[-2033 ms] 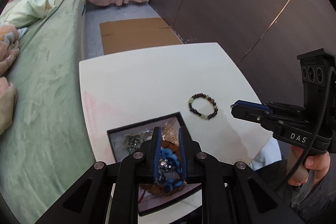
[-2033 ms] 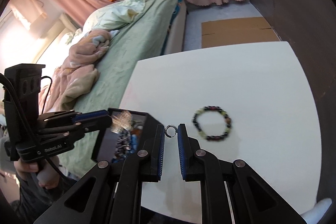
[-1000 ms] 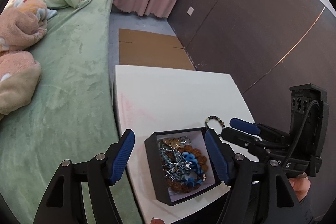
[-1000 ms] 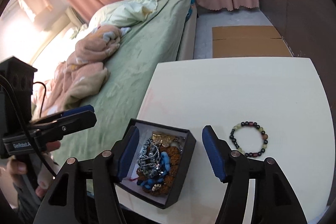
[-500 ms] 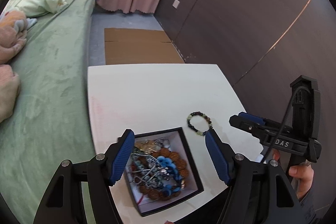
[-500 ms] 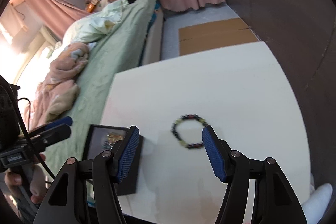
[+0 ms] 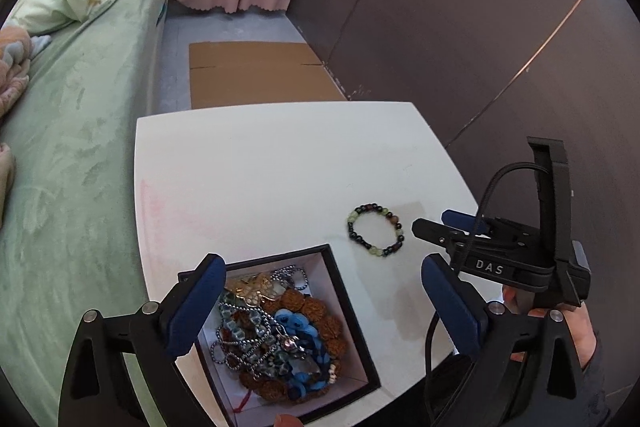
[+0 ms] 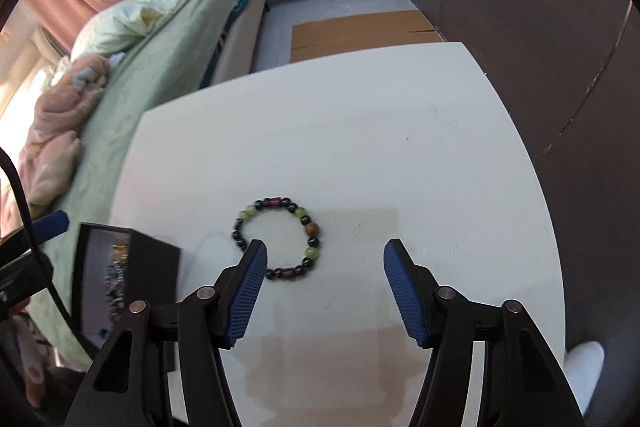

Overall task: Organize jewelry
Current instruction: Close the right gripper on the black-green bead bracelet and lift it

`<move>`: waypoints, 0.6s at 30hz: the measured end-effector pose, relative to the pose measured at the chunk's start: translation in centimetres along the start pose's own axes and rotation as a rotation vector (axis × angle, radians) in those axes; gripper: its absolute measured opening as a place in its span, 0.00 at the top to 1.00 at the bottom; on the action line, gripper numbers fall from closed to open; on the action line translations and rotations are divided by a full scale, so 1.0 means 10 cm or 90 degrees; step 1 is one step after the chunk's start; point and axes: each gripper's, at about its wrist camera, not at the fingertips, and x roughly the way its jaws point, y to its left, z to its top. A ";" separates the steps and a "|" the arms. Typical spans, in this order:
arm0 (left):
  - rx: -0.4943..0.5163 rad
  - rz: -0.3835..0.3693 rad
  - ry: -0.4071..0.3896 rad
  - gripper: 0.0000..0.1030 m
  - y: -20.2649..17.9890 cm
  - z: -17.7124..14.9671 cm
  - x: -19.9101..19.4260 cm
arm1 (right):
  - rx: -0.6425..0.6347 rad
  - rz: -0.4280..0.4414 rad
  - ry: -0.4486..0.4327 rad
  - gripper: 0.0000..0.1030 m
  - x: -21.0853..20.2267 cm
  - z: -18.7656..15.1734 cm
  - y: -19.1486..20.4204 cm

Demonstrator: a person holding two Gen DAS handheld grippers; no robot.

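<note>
A black box (image 7: 353, 311) with a white lining sits at the near edge of the white table (image 7: 260, 167), heaped with chains and beads (image 7: 276, 339). My left gripper (image 7: 324, 303) hovers over it, jaws opening wide, touching nothing. A bracelet of dark and green beads (image 7: 376, 229) lies flat to the right of the box. My right gripper (image 8: 324, 267) hangs just above the bracelet (image 8: 278, 239), jaws closing slowly, with its left fingertip (image 8: 254, 259) over the near-left beads. No pad presses on anything. The box (image 8: 156, 275) is blurred at the left.
A green bed (image 7: 72, 147) with rumpled bedding runs along the table's left side. Flat cardboard (image 7: 256, 75) lies on the floor beyond the table. Dark wall panels (image 7: 440, 27) close off the right. A hand (image 7: 576, 331) holds the right gripper (image 7: 440, 227).
My left jaws have spread wider and the box has drawn nearer. My right gripper swung from above the box to above the bracelet and sank towards it.
</note>
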 end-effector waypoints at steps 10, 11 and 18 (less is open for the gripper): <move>-0.016 0.036 -0.007 0.04 0.17 0.02 0.04 | -0.019 -0.039 0.032 0.57 0.30 0.06 0.09; -0.014 0.042 -0.009 0.04 0.18 0.02 0.03 | -0.024 -0.046 0.038 0.59 0.33 0.06 0.11; -0.015 0.061 -0.010 0.04 0.27 0.00 0.01 | -0.057 -0.083 0.031 0.89 0.32 0.03 0.20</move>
